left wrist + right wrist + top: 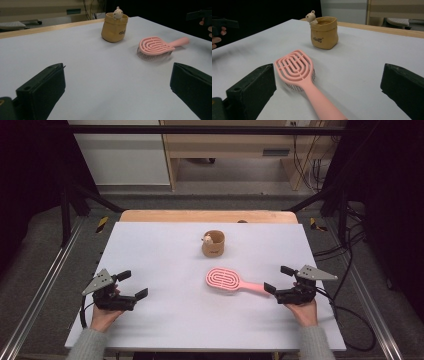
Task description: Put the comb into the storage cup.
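A pink hairbrush (223, 279) lies bristles down on the white table (165, 255), right of centre, its handle pointing at my right gripper (278, 279). That gripper is open; in the right gripper view the brush (294, 65) has its handle running in between the wide jaws, which stand clear of it. Behind the brush stands a tan pouch (213, 243) with a small bear figure at its rim (323, 32). My left gripper (133, 284) rests open at the front left with nothing between its jaws. From it, the brush (155, 46) and pouch (114, 28) lie ahead to the right.
A wooden strip (207, 216) borders the table's far edge. Metal frame rails (45, 285) run along both sides, and cables (350, 310) trail off to the right. A pale wooden cabinet (225, 150) stands on the floor beyond the table.
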Available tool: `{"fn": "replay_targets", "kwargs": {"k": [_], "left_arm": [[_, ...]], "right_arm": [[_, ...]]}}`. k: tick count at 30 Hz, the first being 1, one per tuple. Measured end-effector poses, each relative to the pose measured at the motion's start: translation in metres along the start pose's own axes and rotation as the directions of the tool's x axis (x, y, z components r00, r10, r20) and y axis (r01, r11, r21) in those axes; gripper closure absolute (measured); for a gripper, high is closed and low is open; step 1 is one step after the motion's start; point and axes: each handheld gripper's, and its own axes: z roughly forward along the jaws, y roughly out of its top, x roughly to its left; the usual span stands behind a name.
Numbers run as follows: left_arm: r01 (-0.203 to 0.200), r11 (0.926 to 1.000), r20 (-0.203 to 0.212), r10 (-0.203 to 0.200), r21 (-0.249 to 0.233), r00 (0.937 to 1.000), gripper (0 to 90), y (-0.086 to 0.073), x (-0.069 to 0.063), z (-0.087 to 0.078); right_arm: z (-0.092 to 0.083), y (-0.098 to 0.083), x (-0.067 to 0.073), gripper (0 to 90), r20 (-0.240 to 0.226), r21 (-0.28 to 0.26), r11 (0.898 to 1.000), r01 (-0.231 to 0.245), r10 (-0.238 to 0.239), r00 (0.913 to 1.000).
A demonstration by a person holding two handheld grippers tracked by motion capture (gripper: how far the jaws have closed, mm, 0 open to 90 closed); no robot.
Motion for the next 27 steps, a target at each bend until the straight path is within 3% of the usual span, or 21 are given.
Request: {"fn": "replay_targets", "kwargs": {"k": [15,27], "left_arm": [[-0.002,0.9999,-0.003,0.002,0.012,1.0,0.1,-0.002,0.002,0.002],[0.004,0.9999,-0.007,-0.004,0.013,1.0,0.1,-0.003,0.003,0.002]], "right_arm": [[0.0,0.003,0.002,0.8,0.0,0.001,1.0,-0.005,0.005,1.0],[0.011,0.011,0.014,4.7,0.024,0.031,0.999,0.025,-0.025,0.9994]]}}
